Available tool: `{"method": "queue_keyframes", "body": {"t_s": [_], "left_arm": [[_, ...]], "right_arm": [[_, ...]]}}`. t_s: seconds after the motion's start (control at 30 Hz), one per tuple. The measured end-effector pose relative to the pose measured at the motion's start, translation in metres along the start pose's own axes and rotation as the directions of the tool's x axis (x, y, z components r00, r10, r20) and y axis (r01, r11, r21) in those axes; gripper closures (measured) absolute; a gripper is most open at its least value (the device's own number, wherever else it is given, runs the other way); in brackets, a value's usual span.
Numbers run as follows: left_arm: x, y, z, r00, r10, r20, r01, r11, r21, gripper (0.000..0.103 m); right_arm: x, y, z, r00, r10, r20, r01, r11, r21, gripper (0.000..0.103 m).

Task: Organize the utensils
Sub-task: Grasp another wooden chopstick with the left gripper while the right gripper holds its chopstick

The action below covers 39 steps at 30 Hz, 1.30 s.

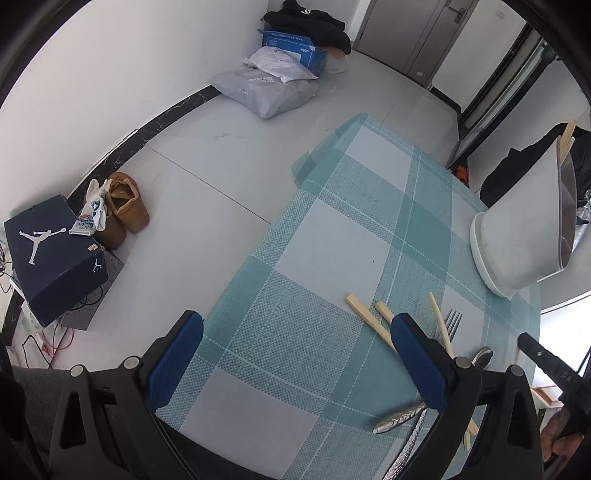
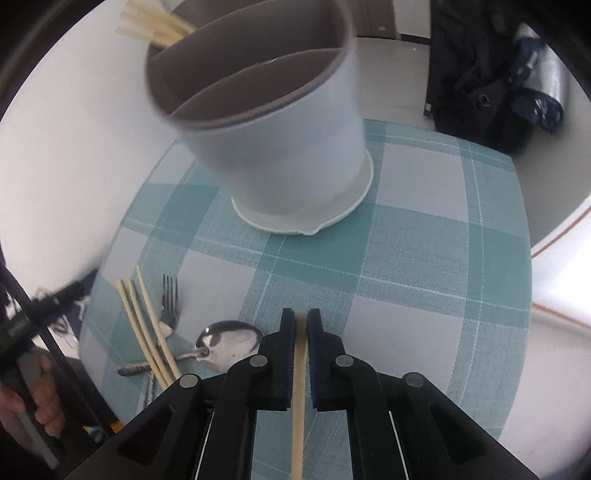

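Observation:
My right gripper is shut on a single wooden chopstick that runs back between the fingers, held above the checked tablecloth. Ahead stands a white utensil holder with grey inner compartments; several chopsticks stick out of its far compartment. It also shows in the left wrist view. On the cloth lie loose chopsticks, a fork and a spoon. My left gripper is open and empty above the cloth, left of the chopsticks, fork and a spoon handle.
The table with teal checked cloth ends at the left over grey floor. On the floor are a dark shoe box, brown shoes and parcels. A black bag sits behind the table.

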<state>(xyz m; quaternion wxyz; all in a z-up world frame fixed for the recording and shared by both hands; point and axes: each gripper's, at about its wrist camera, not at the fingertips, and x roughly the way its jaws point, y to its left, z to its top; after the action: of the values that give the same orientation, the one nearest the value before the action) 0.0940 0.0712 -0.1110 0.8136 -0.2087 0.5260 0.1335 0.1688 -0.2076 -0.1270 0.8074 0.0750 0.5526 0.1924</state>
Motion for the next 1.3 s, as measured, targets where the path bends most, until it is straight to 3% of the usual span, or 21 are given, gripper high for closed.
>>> {"method": "queue_keyframes", "body": {"t_s": [0.1, 0.4, 0.67, 0.77, 1.1, 1.3], "left_arm": [[0.007, -0.007, -0.003, 0.999, 0.024, -0.032, -0.024, 1.000, 0.021, 0.003], [0.023, -0.015, -0.003, 0.988, 0.142, -0.064, -0.140, 0.990, 0.034, 0.003], [0.029, -0.020, 0.004, 0.978, 0.174, -0.116, -0.177, 0.984, -0.022, 0.003], [0.023, -0.018, 0.000, 0.979, 0.176, -0.105, -0.184, 0.980, -0.073, 0.009], [0.027, -0.024, 0.002, 0.973, 0.195, -0.122, -0.206, 0.975, -0.082, 0.011], [0.032, -0.030, 0.004, 0.960, 0.246, -0.137, -0.254, 0.966, -0.048, 0.012]], "right_arm": [[-0.019, -0.026, 0.007, 0.992, 0.110, 0.060, -0.117, 0.985, 0.128, 0.097], [-0.056, -0.062, 0.015, 0.938, 0.253, 0.238, -0.310, 0.918, 0.246, 0.097], [-0.072, -0.062, 0.013, 0.930, 0.247, 0.270, -0.309, 0.927, 0.215, 0.097], [-0.072, -0.060, 0.013, 0.929, 0.258, 0.266, -0.316, 0.927, 0.203, 0.097], [-0.077, -0.046, 0.010, 0.926, 0.262, 0.272, -0.310, 0.939, 0.151, 0.097], [-0.081, -0.046, 0.009, 0.923, 0.267, 0.278, -0.316, 0.937, 0.149, 0.097]]}}
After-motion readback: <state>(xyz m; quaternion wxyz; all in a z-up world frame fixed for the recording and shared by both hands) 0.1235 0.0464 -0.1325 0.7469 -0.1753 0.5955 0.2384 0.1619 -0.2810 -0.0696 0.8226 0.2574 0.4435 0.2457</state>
